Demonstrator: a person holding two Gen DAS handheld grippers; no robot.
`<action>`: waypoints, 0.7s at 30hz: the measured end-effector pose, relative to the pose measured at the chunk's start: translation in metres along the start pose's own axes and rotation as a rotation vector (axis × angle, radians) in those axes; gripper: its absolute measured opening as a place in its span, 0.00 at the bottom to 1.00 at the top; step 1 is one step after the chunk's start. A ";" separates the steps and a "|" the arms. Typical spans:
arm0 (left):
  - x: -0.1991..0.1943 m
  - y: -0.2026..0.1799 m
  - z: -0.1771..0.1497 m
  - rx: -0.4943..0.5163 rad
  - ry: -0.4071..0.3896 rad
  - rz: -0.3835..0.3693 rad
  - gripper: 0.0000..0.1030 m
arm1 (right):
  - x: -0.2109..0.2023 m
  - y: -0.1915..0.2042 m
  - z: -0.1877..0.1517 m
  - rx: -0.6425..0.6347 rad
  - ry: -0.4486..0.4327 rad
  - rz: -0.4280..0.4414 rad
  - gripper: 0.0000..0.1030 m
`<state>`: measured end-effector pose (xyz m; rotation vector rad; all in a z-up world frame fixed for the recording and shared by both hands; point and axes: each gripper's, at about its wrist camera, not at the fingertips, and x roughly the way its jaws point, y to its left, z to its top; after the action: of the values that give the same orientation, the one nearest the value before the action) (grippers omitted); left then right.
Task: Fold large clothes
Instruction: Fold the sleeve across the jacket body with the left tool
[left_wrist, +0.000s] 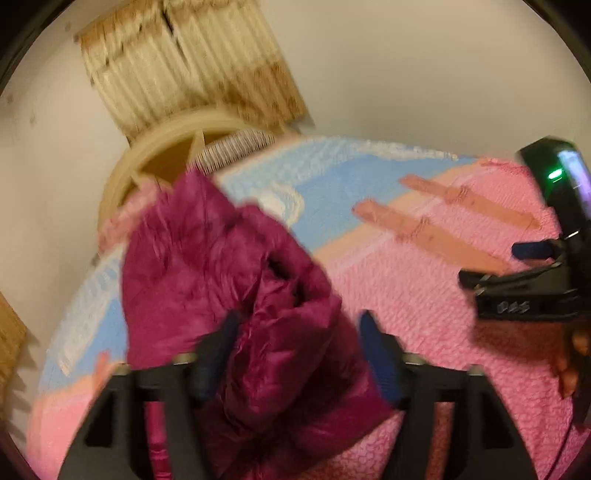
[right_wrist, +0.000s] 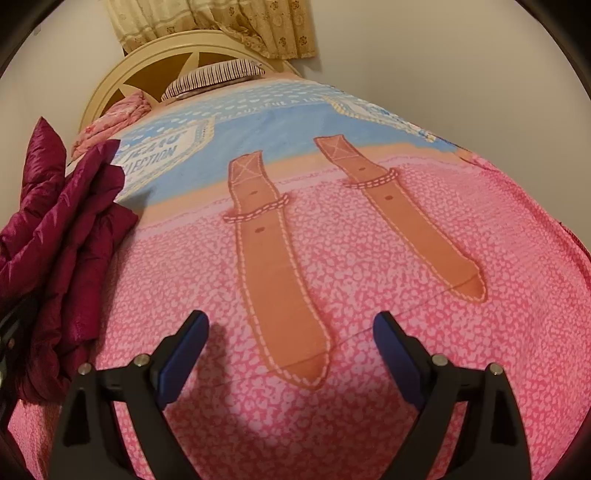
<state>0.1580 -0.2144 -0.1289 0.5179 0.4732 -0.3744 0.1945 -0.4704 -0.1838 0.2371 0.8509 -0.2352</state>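
A magenta puffer jacket (left_wrist: 221, 266) lies bunched on the pink and blue bed cover (left_wrist: 424, 295). In the blurred left wrist view my left gripper (left_wrist: 295, 347) stands open, jaws wide apart, with a bulge of the jacket between them and the pads not pressing on it. In the right wrist view the jacket (right_wrist: 62, 229) is heaped at the bed's left edge. My right gripper (right_wrist: 291, 332) hangs open over the bare pink cover (right_wrist: 369, 295), holding nothing, well to the right of the jacket. It also shows in the left wrist view as the right gripper (left_wrist: 498, 266), held by a hand (left_wrist: 576, 354).
The cover carries two printed brown straps (right_wrist: 280, 266). At the head of the bed are a cream headboard (right_wrist: 147, 62), a striped pillow (right_wrist: 214, 79) and a pink bundle of cloth (right_wrist: 110, 122). A patterned curtain (right_wrist: 221, 22) hangs behind on a pale wall.
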 end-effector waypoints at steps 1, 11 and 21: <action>-0.006 -0.004 0.002 0.014 -0.019 0.006 0.79 | 0.000 0.000 0.000 0.000 -0.001 0.000 0.90; -0.034 0.068 0.003 -0.089 -0.052 0.091 0.79 | -0.002 0.001 0.000 0.004 -0.002 0.010 0.90; 0.007 0.170 -0.033 -0.262 0.052 0.243 0.79 | -0.015 0.028 0.005 -0.020 -0.029 0.064 0.90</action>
<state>0.2295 -0.0606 -0.0932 0.3256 0.4949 -0.0641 0.1964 -0.4437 -0.1657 0.2411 0.8150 -0.1701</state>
